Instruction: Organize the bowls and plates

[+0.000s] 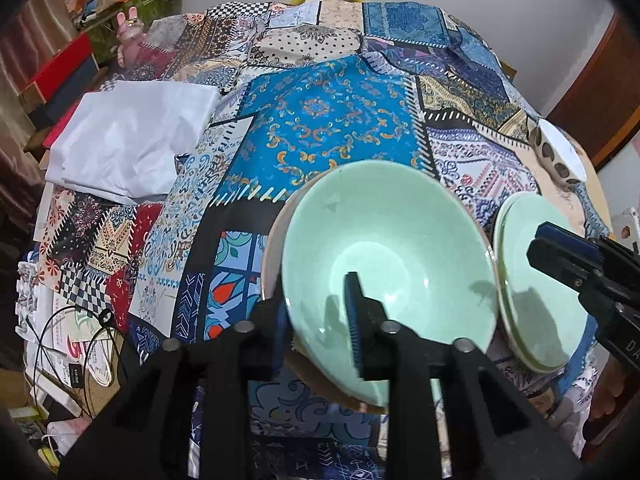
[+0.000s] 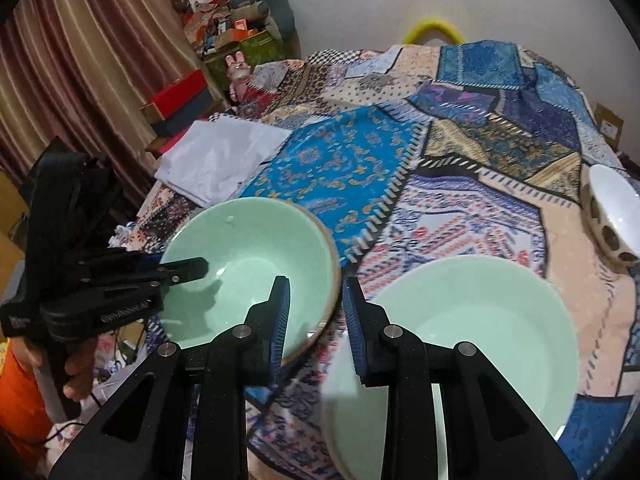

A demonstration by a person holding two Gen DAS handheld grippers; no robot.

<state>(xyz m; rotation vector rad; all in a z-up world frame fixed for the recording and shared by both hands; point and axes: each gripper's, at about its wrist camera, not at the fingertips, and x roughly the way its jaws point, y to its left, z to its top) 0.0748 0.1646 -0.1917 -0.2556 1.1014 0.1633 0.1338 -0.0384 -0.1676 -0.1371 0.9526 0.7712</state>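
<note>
The left gripper [image 1: 320,320] clamped the rim of a tilted mint-green bowl [image 1: 384,248] (glossy, brown outside), while the right gripper [image 2: 316,320], part-open and empty, hovered beside stacked green bowls [image 2: 472,344].

left hand-held gripper [image 1: 320,312] – clamped | right hand-held gripper [image 2: 316,312] – parted

Glossy glazed green bowl [image 1: 384,264], matt black plastic claw [image 1: 320,320], printed patchwork cloth [image 1: 320,120], creased white fabric [image 1: 132,140]
</note>
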